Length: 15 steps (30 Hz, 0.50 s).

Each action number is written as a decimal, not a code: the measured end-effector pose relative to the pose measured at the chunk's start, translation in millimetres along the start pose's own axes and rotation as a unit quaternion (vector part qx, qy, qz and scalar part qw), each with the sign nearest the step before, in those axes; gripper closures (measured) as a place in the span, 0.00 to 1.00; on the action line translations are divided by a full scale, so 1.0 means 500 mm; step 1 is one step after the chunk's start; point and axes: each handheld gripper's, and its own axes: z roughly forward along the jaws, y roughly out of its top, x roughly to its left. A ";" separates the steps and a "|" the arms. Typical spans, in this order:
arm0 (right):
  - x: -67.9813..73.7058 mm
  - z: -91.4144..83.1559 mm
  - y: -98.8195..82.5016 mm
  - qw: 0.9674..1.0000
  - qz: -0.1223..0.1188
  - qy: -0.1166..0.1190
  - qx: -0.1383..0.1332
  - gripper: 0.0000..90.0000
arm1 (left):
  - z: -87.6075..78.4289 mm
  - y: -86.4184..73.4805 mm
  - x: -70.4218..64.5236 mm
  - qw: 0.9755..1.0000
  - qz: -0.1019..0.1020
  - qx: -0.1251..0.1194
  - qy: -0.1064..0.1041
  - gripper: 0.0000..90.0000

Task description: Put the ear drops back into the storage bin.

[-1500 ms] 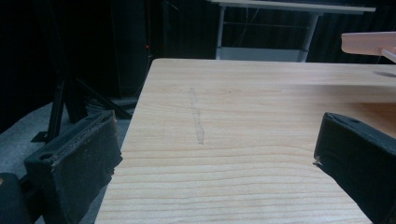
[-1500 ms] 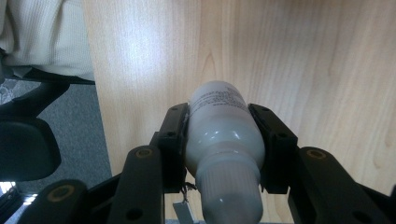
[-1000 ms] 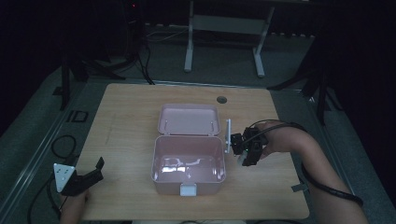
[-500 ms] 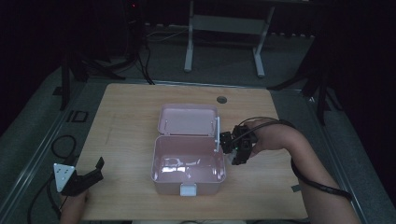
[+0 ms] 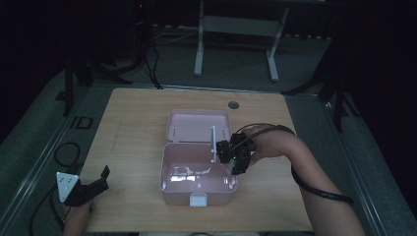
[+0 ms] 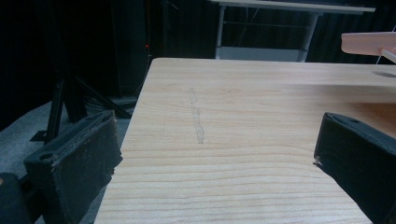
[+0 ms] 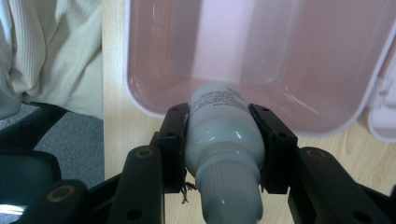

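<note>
We saw a pink box [image 5: 198,179] lying open at the centre of the worktop [image 5: 133,123] in the high view, its lid [image 5: 198,126] folded back flat toward the top of the frame and a pale latch on its lower wall. Its inside looked glossy and bare where we could see it. In the right tool's view the box [image 7: 280,56] took up the upper part of the frame, rounded at the corners, with a cream ribbed fabric [image 7: 51,46] at upper left.

The right tool [image 5: 235,156] hung at the box's right rim in the high view. In its own view the right tool [image 7: 223,140] was closed on a bottle [image 7: 223,140]: pale grey-white, smooth and shiny, with a ribbed cap at the bottom of the frame and its far end over the box's near rim. A block of small dark print ran across its upper body; we could not read it.

The left tool [image 5: 86,189] rested at the lower left edge of the worktop, well apart from the box. In its own view the left tool [image 6: 212,154] stood wide open with nothing between the jaws, bare wood grain ahead and a sliver of pink at upper right.
</note>
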 end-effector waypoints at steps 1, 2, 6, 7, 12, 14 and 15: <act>0.000 0.000 0.000 1.000 0.000 0.000 0.000 0.67 | 0.000 0.000 0.000 1.000 0.000 0.000 0.000 0.01; -0.001 0.002 0.008 1.000 -0.005 0.000 -0.001 0.67 | 0.000 0.000 0.000 1.000 -0.001 -0.001 0.000 0.01; 0.001 0.004 0.025 1.000 -0.014 0.001 -0.002 0.67 | 0.000 0.000 0.000 1.000 0.000 0.000 0.000 0.01; 0.002 0.004 0.029 1.000 -0.016 0.001 -0.002 0.67 | 0.000 0.000 0.000 1.000 -0.001 0.000 -0.001 0.01; 0.002 0.015 0.042 1.000 -0.024 0.006 -0.003 0.66 | 0.000 0.000 0.000 1.000 -0.001 -0.001 0.000 0.01; 0.000 0.025 0.045 1.000 -0.024 0.008 0.002 0.66 | 0.000 0.000 0.000 1.000 -0.001 -0.001 0.000 0.01; -0.002 0.036 0.047 1.000 -0.023 0.013 0.007 0.66 | 0.000 0.000 0.000 1.000 -0.001 0.000 0.000 0.01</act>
